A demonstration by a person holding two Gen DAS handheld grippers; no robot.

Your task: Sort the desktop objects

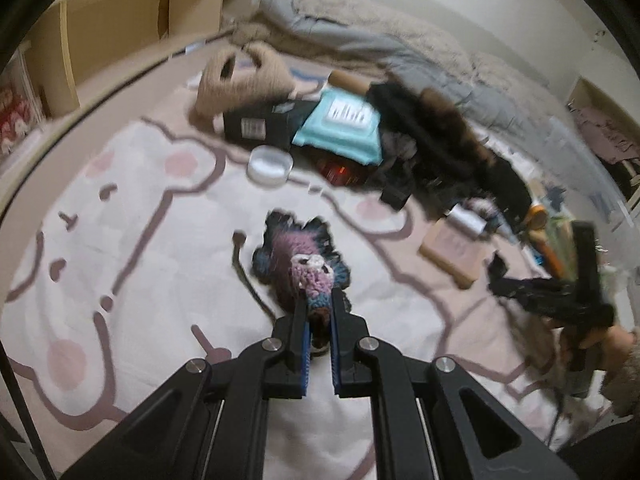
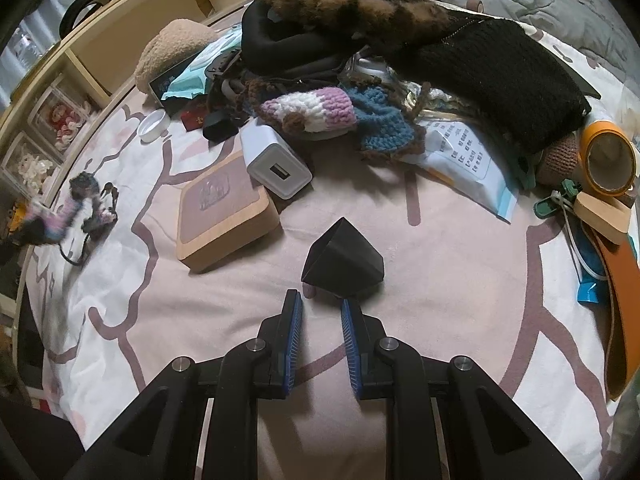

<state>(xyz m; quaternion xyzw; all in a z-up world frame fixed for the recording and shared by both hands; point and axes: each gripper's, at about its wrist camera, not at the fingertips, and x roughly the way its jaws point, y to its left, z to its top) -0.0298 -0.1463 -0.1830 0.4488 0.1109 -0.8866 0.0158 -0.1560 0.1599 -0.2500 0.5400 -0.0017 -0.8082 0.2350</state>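
Observation:
My left gripper (image 1: 320, 300) is shut on a crocheted piece (image 1: 310, 276) of purple, blue and white yarn, whose frilled end (image 1: 288, 240) hangs down to the pink and white blanket (image 1: 140, 240). The same piece (image 2: 60, 214) shows blurred at the far left of the right wrist view. My right gripper (image 2: 320, 300) stands open low over the blanket with nothing between its blue pads. A black cone-shaped object (image 2: 344, 264) lies just ahead of its fingertips, apart from them. The right gripper (image 1: 560, 292), held by a hand, also appears blurred at the right of the left wrist view.
A pile lies behind: wooden box (image 2: 224, 216), white charger (image 2: 276, 168), purple and white knit hat (image 2: 312, 112), blue knit (image 2: 384, 128), tissue pack (image 2: 468, 156), black knit pouch (image 2: 500, 76), orange tape roll (image 2: 608, 160). A white lid (image 1: 270, 164) and teal wipes pack (image 1: 344, 128) lie farther off.

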